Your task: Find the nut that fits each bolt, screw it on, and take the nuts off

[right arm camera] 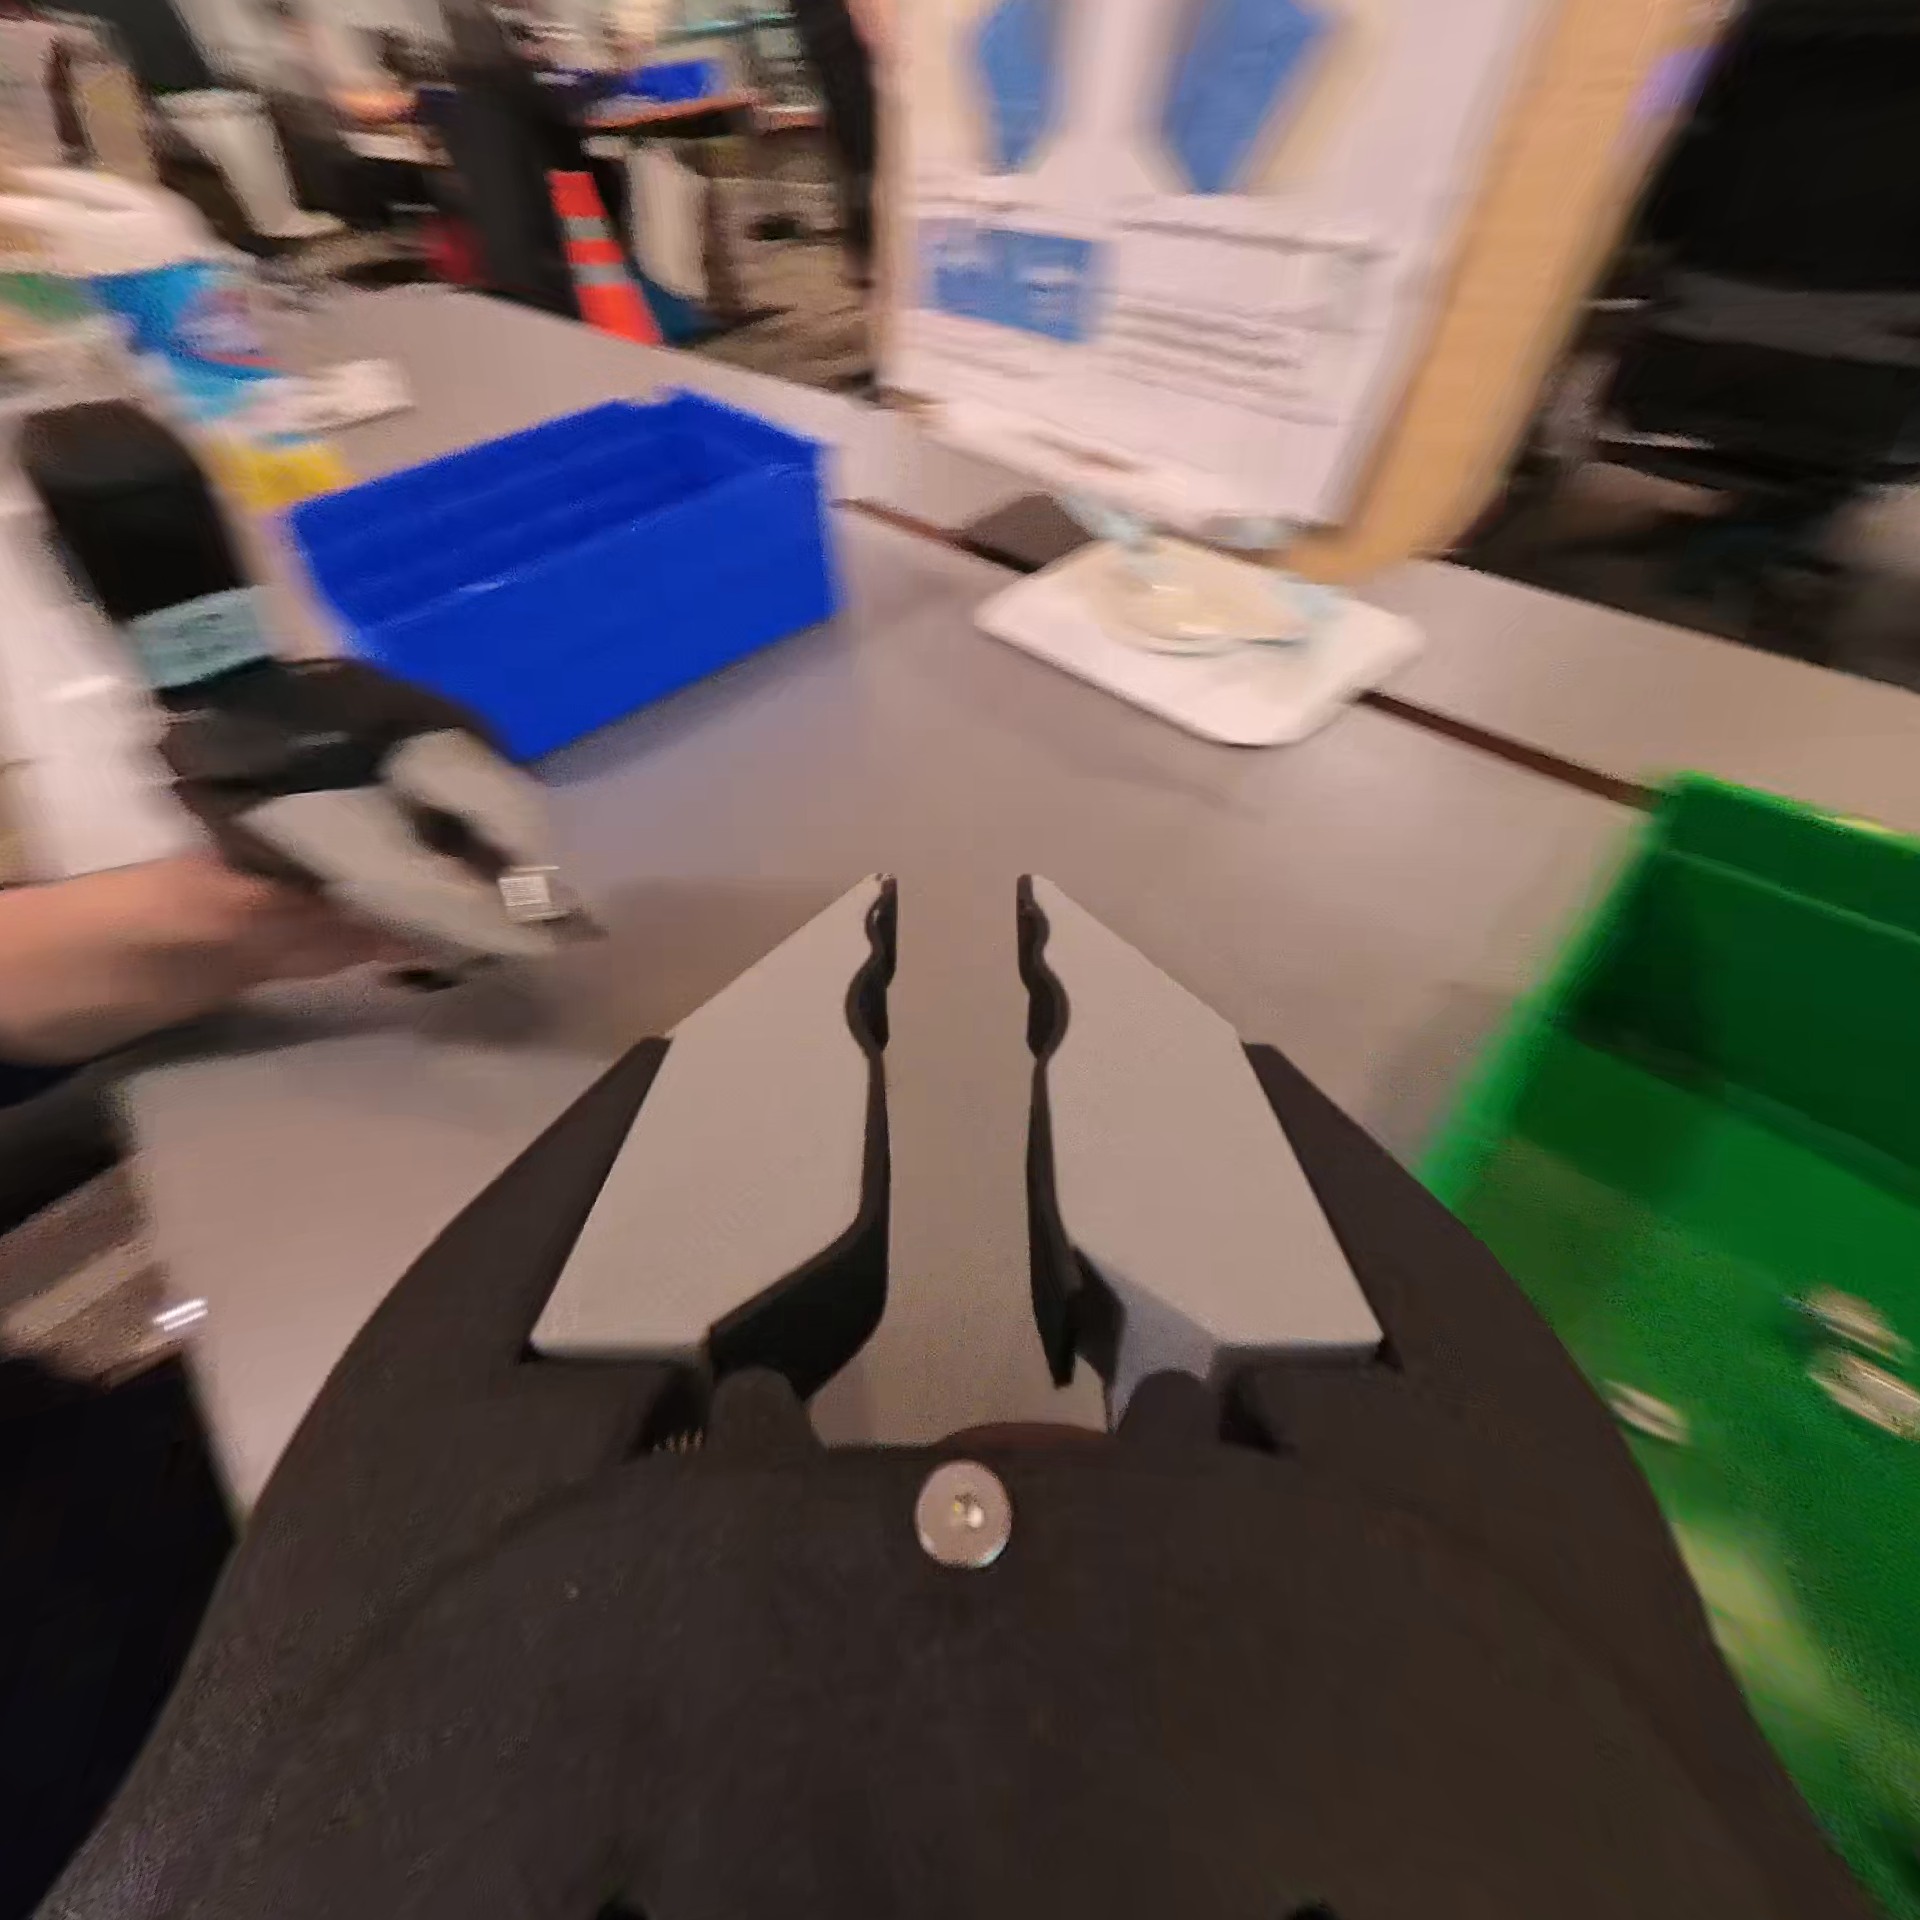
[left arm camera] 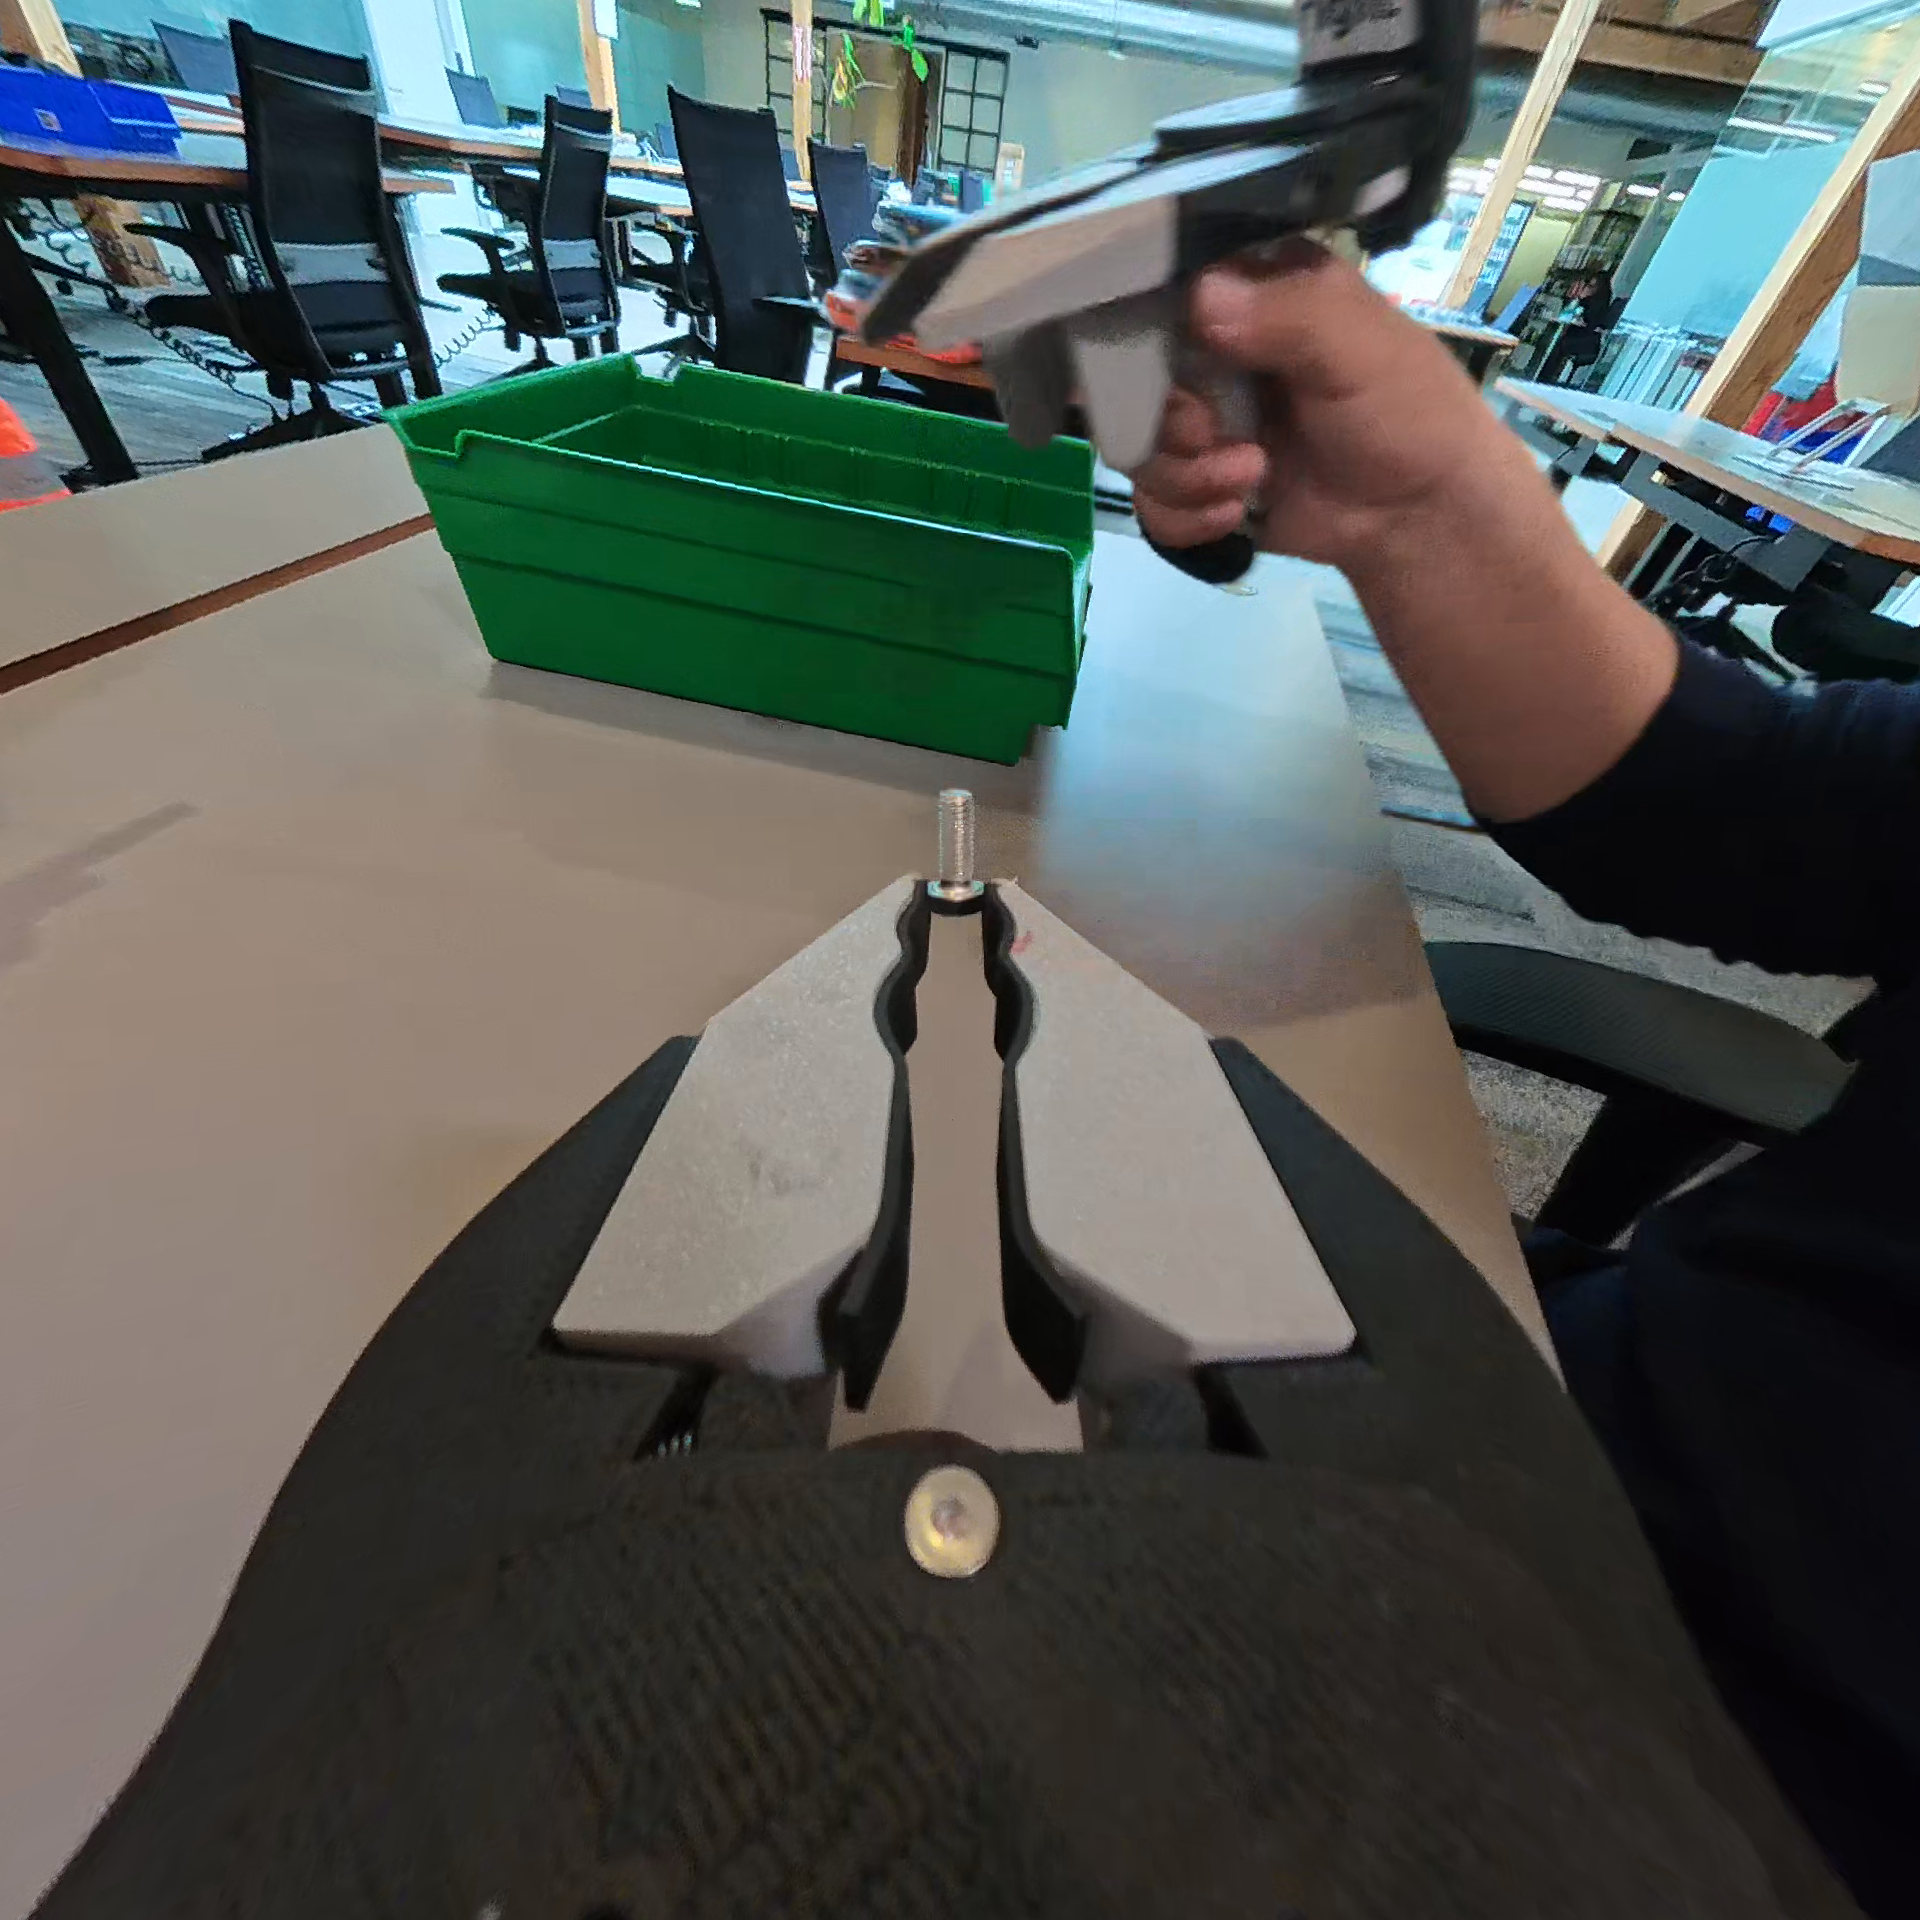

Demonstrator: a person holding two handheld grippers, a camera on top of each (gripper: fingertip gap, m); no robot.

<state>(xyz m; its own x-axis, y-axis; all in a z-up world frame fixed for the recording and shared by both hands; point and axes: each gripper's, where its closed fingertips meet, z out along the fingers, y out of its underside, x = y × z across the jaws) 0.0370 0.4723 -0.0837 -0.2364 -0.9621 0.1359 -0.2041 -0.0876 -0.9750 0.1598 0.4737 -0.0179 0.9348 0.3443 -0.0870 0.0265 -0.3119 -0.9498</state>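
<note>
The left gripper [left arm camera: 954, 902] pinches a bolt [left arm camera: 954, 844] by its head, shank upright above the table [left arm camera: 312, 883]. The right gripper [right arm camera: 954, 904], raised in a hand [left arm camera: 1340, 436], is empty, jaws apart. A green bin [left arm camera: 769, 561] sits beyond, a blue bin [right arm camera: 582, 571] farther off.

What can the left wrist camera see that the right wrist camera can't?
Only the left wrist view shows the bolt's bare thread, with no nut on it: the bolt stands upright, pinched at its head in the left gripper.

Only the right wrist view shows a blue bin, a white tray and an orange cone.

Both show the green bin, the grey table and the right gripper, open and empty.
</note>
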